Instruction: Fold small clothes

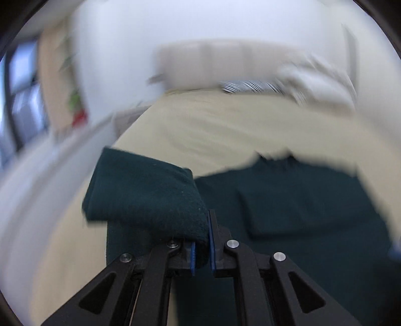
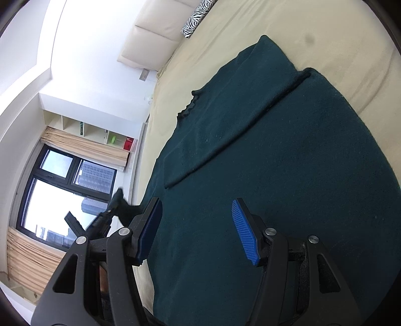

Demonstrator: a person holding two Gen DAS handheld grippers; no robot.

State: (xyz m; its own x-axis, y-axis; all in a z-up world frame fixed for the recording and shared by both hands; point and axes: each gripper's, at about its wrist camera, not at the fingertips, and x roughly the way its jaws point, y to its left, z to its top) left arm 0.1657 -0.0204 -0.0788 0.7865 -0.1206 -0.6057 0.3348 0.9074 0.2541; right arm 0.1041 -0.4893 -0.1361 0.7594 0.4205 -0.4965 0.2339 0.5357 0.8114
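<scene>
A dark teal garment point(image 1: 300, 208) lies spread on a beige bed point(image 1: 225, 125). My left gripper point(image 1: 201, 248) is shut on a bunched edge of the garment point(image 1: 150, 190) and holds it lifted above the rest. In the right wrist view the same garment point(image 2: 275, 175) lies flat with one side folded over along a diagonal edge. My right gripper point(image 2: 198, 230) is open and empty, just above the garment's near part. The left gripper point(image 2: 110, 215) shows small at the left, by the bed's edge.
A cream headboard point(image 2: 150, 32) and a zebra-striped pillow point(image 2: 198, 17) are at the bed's far end. A window point(image 2: 62, 195), curtains and wall shelves point(image 2: 100, 133) are beyond the bed's side. The left wrist view is motion-blurred.
</scene>
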